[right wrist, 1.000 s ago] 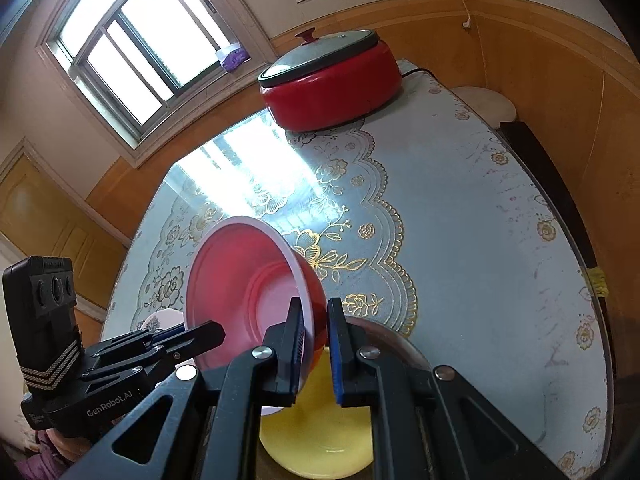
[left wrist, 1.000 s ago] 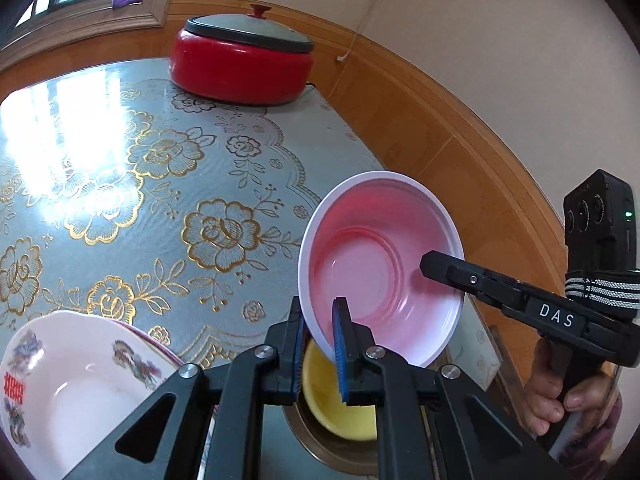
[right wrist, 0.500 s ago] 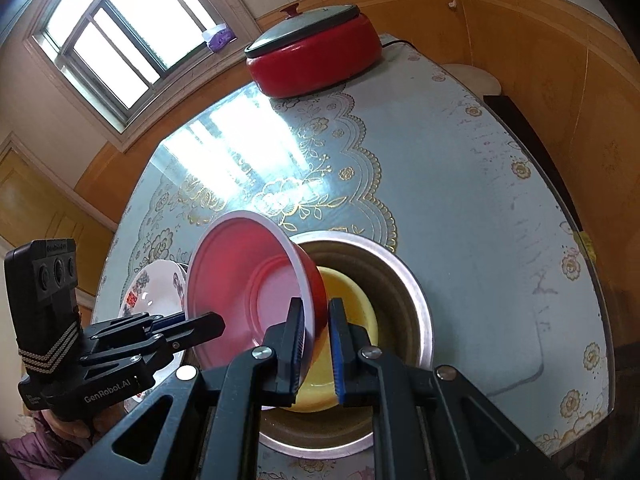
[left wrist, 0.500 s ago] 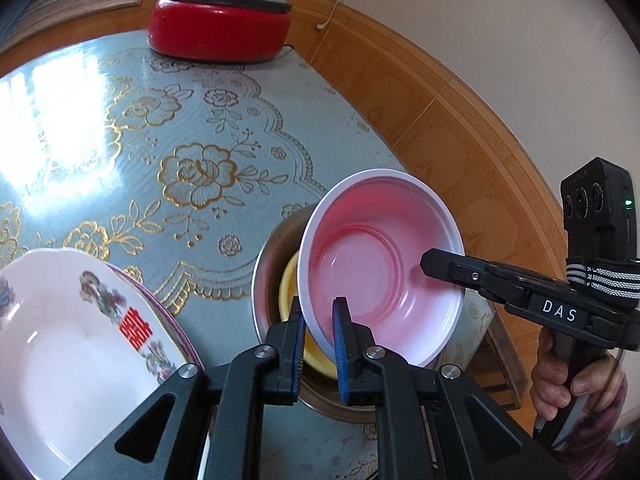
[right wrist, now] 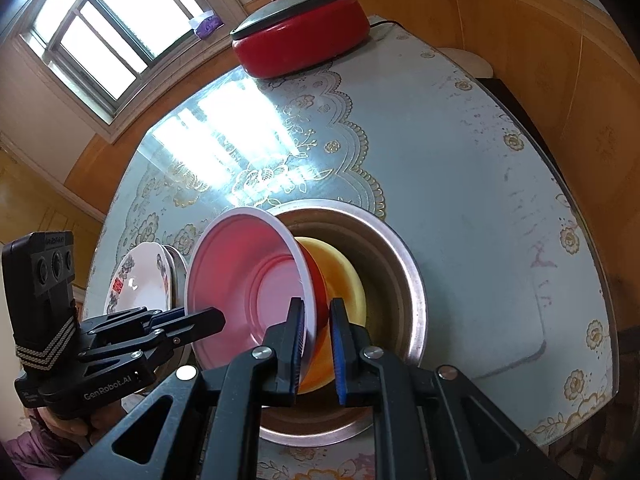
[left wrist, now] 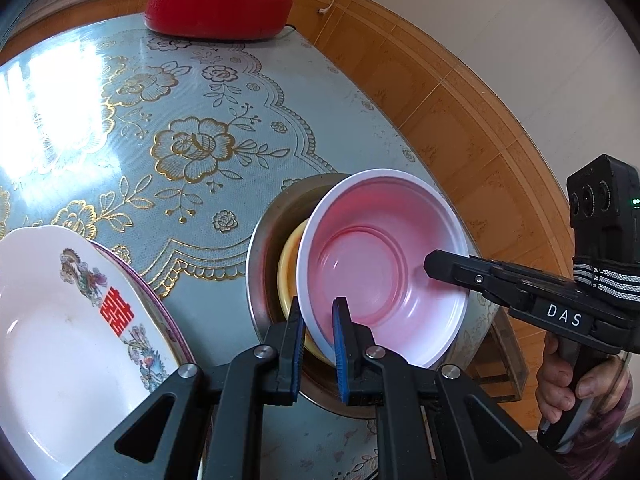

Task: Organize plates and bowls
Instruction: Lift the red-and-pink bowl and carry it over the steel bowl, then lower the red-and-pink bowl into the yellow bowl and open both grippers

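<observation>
Red on the outside and pink-white within, the plastic bowl (left wrist: pixel 384 272) is hanging tilted over the steel basin (right wrist: pixel 404 264), gripped from both sides. The left gripper (left wrist: pixel 318 344) is pinching the bowl's near rim, one blue pad inside and one outside, closed down onto the thin wall. The right gripper (right wrist: pixel 316 340) is doing the same on the opposite rim, its pads squeezing the edge between them. Beneath the tilted bowl, a yellow bowl (right wrist: pixel 344 276) is sitting nested inside the basin; whether the red one is touching it cannot be told.

The basin is resting near the edge of a round table (left wrist: pixel 168 128) covered with a glossy pale blue cloth printed with gold flowers. Just beside the basin, a white plate (left wrist: pixel 60 328) with a red character is lying on top of another plate. At the far side a red electric pot (right wrist: pixel 300 44) with a grey lid is standing. Wood panelling is running along the walls, and a window (right wrist: pixel 104 28) is letting in bright light.

The right hand (left wrist: pixel 576 380) is wrapping its handle low, fingers curled.
</observation>
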Action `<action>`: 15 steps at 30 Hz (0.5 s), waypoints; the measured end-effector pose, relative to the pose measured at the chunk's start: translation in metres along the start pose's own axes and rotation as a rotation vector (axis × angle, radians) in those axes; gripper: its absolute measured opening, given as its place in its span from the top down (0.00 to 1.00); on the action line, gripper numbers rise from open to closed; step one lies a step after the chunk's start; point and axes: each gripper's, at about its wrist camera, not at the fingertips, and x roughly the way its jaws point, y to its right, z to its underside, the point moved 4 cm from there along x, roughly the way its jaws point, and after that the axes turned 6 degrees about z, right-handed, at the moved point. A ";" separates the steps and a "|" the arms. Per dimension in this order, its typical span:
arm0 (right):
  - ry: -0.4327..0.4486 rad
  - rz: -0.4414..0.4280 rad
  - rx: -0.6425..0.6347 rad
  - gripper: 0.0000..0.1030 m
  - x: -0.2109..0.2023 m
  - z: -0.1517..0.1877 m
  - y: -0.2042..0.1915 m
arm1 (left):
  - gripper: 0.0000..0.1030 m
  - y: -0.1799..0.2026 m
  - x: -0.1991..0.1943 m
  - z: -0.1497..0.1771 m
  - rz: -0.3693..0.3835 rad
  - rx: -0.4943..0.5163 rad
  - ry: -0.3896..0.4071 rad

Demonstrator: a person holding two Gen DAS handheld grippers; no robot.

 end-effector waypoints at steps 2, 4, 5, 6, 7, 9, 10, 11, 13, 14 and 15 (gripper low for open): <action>-0.008 0.007 0.000 0.87 0.002 0.001 0.001 | 0.88 0.000 0.002 0.000 -0.003 -0.001 -0.002; -0.014 0.013 0.001 0.84 0.004 0.001 0.002 | 0.88 0.000 0.003 0.001 -0.004 -0.001 -0.004; -0.015 0.018 0.000 0.82 0.004 0.001 0.002 | 0.88 0.000 0.004 0.001 -0.005 -0.001 -0.005; -0.014 0.029 -0.004 0.82 0.004 0.001 0.003 | 0.88 -0.001 0.005 0.001 -0.007 -0.002 -0.007; -0.013 0.037 -0.005 0.82 0.005 0.001 0.003 | 0.88 -0.002 0.005 0.001 -0.008 -0.003 -0.008; -0.018 0.041 -0.005 0.81 0.006 0.001 0.005 | 0.88 -0.002 0.006 0.000 -0.009 -0.005 -0.003; -0.018 0.047 -0.009 0.79 0.007 0.001 0.005 | 0.88 -0.002 0.006 0.000 -0.012 -0.005 -0.001; -0.021 0.051 -0.014 0.77 0.008 0.001 0.004 | 0.88 -0.003 0.006 -0.001 -0.016 -0.006 0.002; -0.027 0.053 -0.020 0.76 0.009 0.001 0.004 | 0.88 -0.004 0.005 -0.001 -0.018 -0.008 0.002; -0.030 0.054 -0.021 0.75 0.011 0.001 0.004 | 0.88 -0.004 0.005 -0.001 -0.020 -0.007 0.003; -0.032 0.058 -0.022 0.75 0.012 0.001 0.004 | 0.88 -0.004 0.005 -0.001 -0.020 -0.005 0.003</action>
